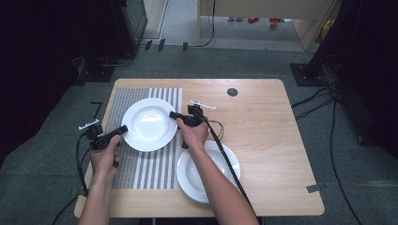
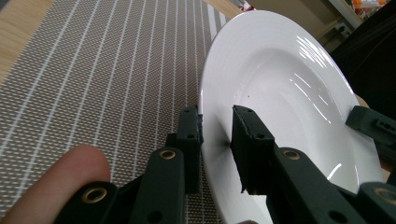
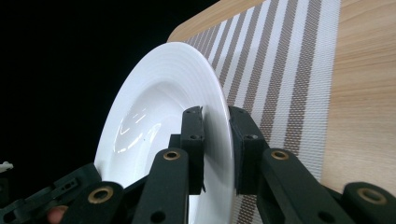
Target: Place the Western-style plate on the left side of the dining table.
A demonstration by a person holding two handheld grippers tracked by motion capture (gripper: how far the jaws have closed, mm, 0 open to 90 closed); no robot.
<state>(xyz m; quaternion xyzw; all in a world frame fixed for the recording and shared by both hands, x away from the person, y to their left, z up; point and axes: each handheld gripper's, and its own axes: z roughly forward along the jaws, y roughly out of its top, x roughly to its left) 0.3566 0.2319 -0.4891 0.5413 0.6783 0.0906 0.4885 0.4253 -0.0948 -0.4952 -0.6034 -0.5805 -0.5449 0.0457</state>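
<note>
At the desk's (image 1: 263, 122) near edge, a person's two forearms reach in from below, each hand working a black two-jaw gripper. Closest to that edge, right of the middle, a second white plate (image 1: 220, 180) lies flat on the bare wood, partly crossed by the right forearm and its trailing cable. Just left of it spreads a grey-and-white striped placemat (image 1: 150, 171), running from near the front edge back toward the far-left corner.

Farther in, on the far half of the placemat, sits a white deep-rimmed plate (image 1: 149, 124), gripped from both sides. The left gripper (image 1: 123, 129) has its jaws set astride the plate's near-left rim; in the left gripper view one jaw lies under the rim against the mat and the other over the rim, with a narrow gap visible at the upper jaw (image 2: 215, 135). The right gripper (image 1: 172, 115) is closed on the opposite rim, its jaws pressed against both faces of the rim in the right gripper view (image 3: 215, 140).

Toward the far edge, a small dark round disc (image 1: 232, 92) is set in the desktop. Beyond the desk, grey carpet (image 1: 225, 61) and black cables (image 1: 328, 112) run into shadow.
</note>
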